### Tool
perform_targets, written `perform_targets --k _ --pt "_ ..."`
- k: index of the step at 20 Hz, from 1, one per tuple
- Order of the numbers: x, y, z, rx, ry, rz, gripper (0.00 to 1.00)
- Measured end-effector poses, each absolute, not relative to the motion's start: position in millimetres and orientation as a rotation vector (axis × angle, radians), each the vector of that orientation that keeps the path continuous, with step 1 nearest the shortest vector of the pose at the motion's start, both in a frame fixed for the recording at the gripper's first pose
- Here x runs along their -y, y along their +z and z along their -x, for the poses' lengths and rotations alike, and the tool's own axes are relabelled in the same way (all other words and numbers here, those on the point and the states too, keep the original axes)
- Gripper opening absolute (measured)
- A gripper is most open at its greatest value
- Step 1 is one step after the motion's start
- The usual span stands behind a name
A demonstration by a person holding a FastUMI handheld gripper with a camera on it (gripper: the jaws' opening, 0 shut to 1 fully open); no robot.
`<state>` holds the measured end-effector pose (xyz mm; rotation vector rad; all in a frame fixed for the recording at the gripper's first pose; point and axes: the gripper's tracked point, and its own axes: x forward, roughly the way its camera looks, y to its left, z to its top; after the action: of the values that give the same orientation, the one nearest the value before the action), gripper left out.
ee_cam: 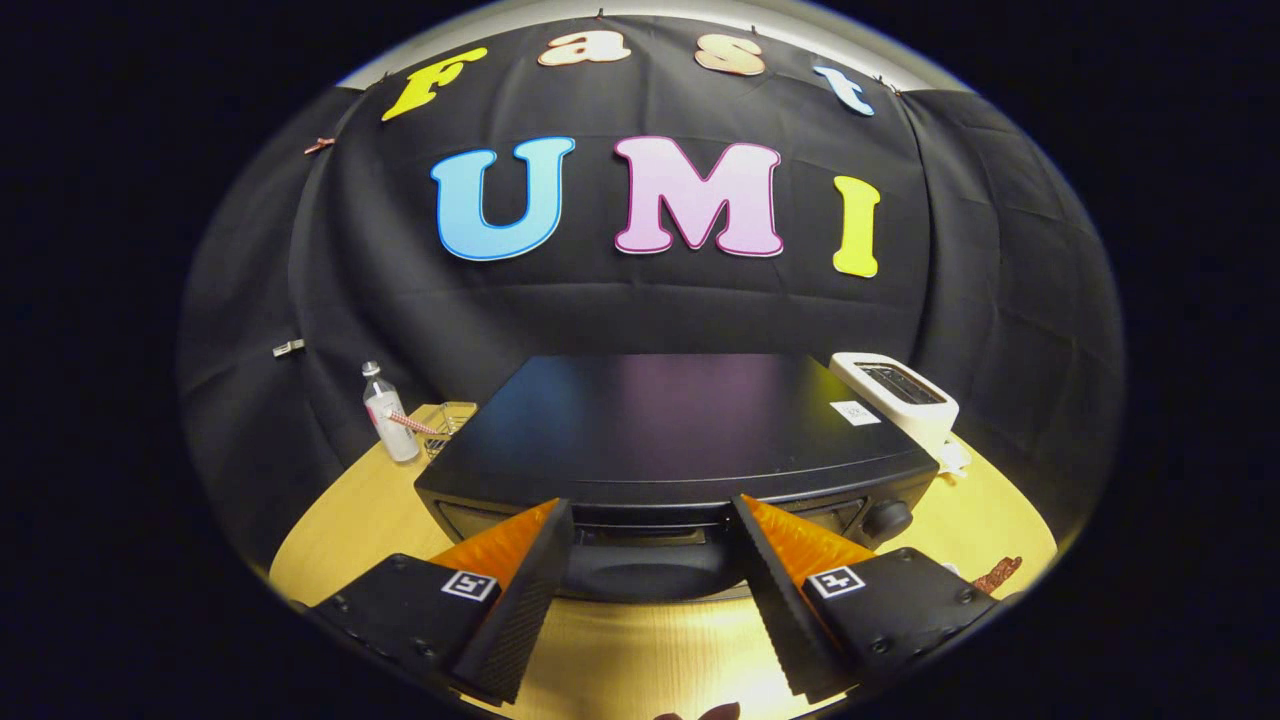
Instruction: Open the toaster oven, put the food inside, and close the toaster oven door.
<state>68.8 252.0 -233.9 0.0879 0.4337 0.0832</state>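
The black toaster oven (660,420) stands on the wooden table (340,520), seen from above and in front. Its door looks closed, and the dark rounded door handle (650,570) lies between my fingers at the top of the front face. My gripper (652,505) is open, with one finger on each side of the handle and neither clearly pressing on it. A control knob (886,518) sits on the front, right of the right finger. A brown piece of food (998,573) lies on the table to the right of the oven. Another brown bit (700,712) peeks out below my fingers.
A white pop-up toaster (898,392) stands behind the oven's right corner. To the oven's left rear are a clear plastic bottle (388,412) and a small wire basket (450,420). Black cloth walls close in the table's back and sides.
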Motion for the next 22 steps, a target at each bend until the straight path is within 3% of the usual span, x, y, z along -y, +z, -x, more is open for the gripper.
perform_targets --k 14,22 --pt "-252 -283 37 -0.54 0.091 -0.078 0.97" --pt "-256 -347 75 -0.736 0.126 -0.018 0.98"
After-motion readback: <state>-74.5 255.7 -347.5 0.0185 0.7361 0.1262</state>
